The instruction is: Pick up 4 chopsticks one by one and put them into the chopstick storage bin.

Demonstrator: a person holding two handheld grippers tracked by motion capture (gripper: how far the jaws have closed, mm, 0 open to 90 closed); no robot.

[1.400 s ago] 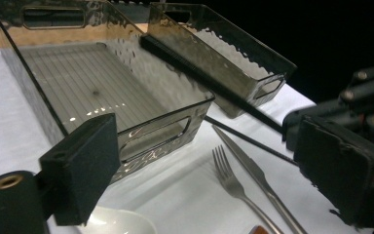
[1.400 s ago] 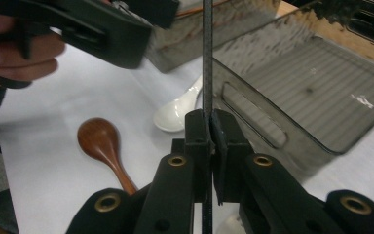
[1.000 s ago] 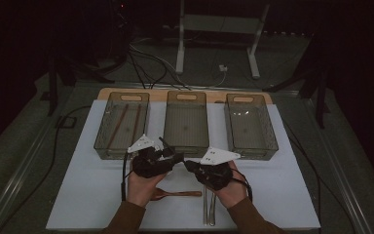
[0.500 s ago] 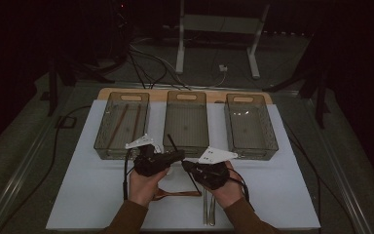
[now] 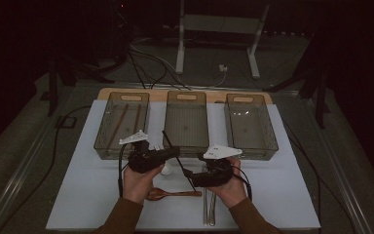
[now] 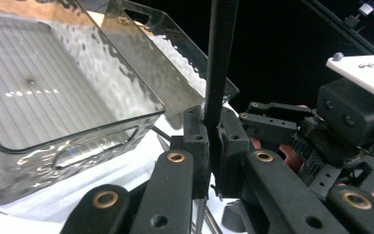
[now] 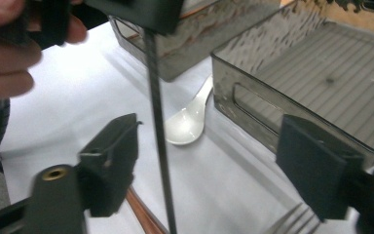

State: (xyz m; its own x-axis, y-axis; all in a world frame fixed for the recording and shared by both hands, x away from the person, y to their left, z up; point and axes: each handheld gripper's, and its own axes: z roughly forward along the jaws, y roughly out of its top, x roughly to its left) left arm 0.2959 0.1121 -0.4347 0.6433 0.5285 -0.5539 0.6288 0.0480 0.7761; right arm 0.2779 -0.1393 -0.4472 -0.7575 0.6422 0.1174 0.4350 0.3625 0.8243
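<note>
The high view looks forward and down from above the person's side of the white table (image 5: 78,204), taking in all 3 clear bins (image 5: 187,124) from some way off. The 2 gripper views sit low and close (each looks along its own jaws). Both show the black stick (image 6: 219,63) and the middle bin's wall (image 7: 253,109).
</note>
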